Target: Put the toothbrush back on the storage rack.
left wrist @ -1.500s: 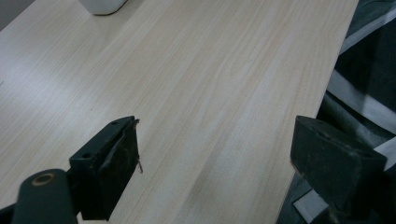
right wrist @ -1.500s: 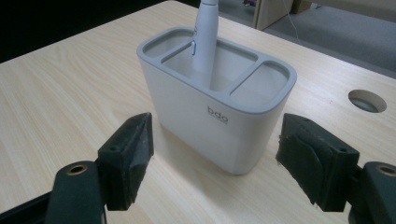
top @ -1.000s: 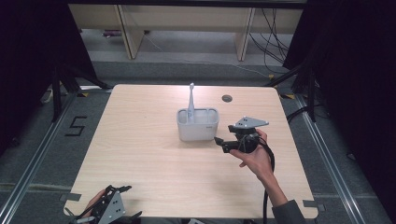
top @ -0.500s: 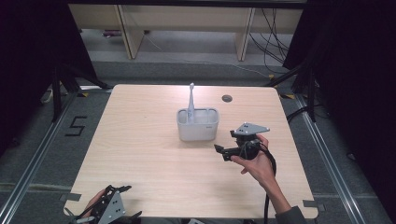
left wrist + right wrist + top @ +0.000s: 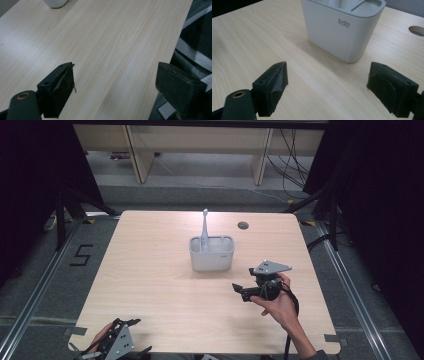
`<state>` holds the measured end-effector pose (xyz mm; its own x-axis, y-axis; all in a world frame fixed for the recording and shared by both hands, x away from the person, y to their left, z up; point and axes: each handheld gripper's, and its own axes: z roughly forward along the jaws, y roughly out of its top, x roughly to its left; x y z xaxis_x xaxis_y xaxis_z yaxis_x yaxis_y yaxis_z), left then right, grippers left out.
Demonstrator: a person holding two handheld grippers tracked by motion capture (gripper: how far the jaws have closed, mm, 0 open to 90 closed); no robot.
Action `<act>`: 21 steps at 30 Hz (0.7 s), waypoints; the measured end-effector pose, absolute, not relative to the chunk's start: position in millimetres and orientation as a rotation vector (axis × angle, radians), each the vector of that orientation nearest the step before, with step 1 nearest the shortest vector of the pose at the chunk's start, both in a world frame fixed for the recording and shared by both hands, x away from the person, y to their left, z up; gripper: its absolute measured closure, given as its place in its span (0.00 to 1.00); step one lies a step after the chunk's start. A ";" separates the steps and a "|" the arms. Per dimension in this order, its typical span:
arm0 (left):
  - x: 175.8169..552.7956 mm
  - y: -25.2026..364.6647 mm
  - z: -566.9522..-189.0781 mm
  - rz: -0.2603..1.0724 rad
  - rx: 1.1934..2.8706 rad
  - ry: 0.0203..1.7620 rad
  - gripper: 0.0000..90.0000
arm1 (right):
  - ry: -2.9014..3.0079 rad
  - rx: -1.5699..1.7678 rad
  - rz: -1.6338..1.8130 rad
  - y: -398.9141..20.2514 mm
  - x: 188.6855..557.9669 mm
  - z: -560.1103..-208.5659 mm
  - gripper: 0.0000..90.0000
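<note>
A white holder (image 5: 211, 255) stands upright in the middle of the wooden table (image 5: 150, 285), and a white toothbrush (image 5: 204, 227) stands in its left compartment. My right gripper (image 5: 239, 291) is held level to the front right of the holder, pointing left. Its jaws have just been opening and stand wide with nothing between them. In the right gripper view the right gripper (image 5: 328, 72) faces the holder (image 5: 339, 32) from a short way off. My left gripper (image 5: 142, 336) rests at the table's front left edge, and in the left gripper view it (image 5: 115, 72) is open and empty over bare wood.
A round cable hole (image 5: 243, 225) lies in the table behind the holder to the right. Shelving legs and cables stand on the floor beyond the far edge. Dark curtains flank the table on both sides.
The right gripper has drawn back from the holder toward the table's front and a little lower. The left gripper has stayed where it was.
</note>
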<state>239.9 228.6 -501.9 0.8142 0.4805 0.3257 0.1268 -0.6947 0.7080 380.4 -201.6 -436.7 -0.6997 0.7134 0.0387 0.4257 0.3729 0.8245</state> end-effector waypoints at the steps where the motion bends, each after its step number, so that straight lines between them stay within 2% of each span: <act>1: 239.8 228.6 -502.0 0.650 2.292 0.445 0.17 | 2.310 1.005 1.253 -201.2 379.1 -437.9 0.19; 21: 239.3 228.3 -502.2 0.635 2.279 0.454 0.17 | 2.344 1.022 1.214 -213.4 363.0 -454.0 0.20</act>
